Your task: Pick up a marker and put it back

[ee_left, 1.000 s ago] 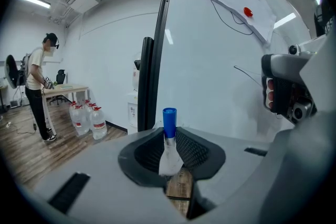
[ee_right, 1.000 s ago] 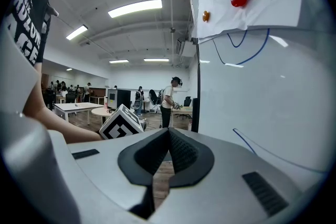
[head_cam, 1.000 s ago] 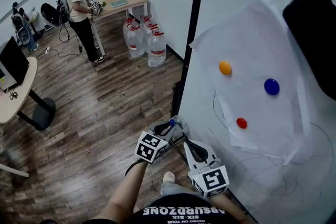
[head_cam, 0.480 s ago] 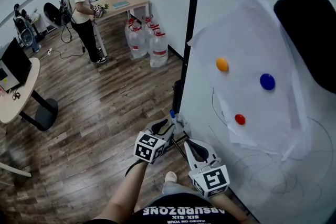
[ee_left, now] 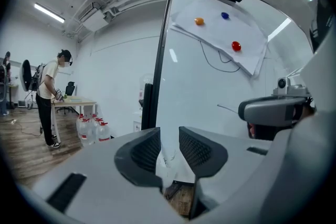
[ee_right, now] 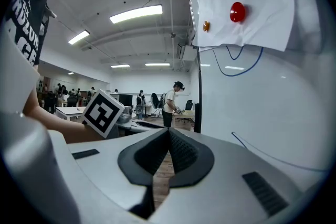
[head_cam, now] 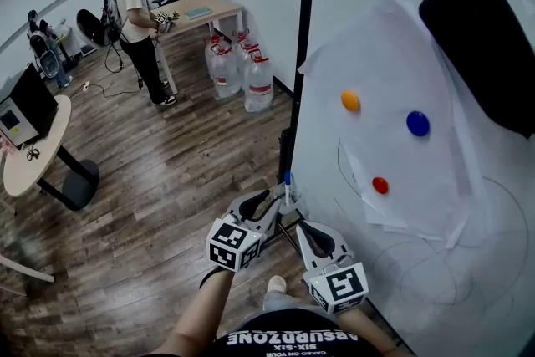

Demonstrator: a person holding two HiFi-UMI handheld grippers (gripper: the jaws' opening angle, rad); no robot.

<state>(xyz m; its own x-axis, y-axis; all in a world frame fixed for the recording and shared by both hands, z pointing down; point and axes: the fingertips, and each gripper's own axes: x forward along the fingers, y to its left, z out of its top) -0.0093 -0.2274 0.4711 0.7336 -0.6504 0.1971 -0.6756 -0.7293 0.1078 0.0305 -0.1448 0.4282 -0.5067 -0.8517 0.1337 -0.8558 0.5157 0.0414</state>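
A white marker [head_cam: 287,188] with a blue cap stands upright between the jaws of my left gripper [head_cam: 280,201], close to the whiteboard's [head_cam: 401,280] lower left corner. In the left gripper view the marker's pale body [ee_left: 166,159] sits low in the narrow gap of the left gripper [ee_left: 169,139], whose pads are closed on it. My right gripper [head_cam: 306,228] hangs just right of the left one, by the board. In its own view the right gripper [ee_right: 169,136] is shut, its pads meeting with nothing between them.
A paper sheet [head_cam: 401,79] is pinned to the board by orange [head_cam: 350,100], blue [head_cam: 417,123] and red [head_cam: 379,185] magnets. A black cloth [head_cam: 493,54] hangs at the top right. The board's black post [head_cam: 301,54], water bottles [head_cam: 242,71], a person [head_cam: 142,21] and a round desk [head_cam: 33,146] are to the left.
My left gripper has moved right, toward the board's post, and the marker's blue cap has risen and swung upright. The right gripper has barely moved.
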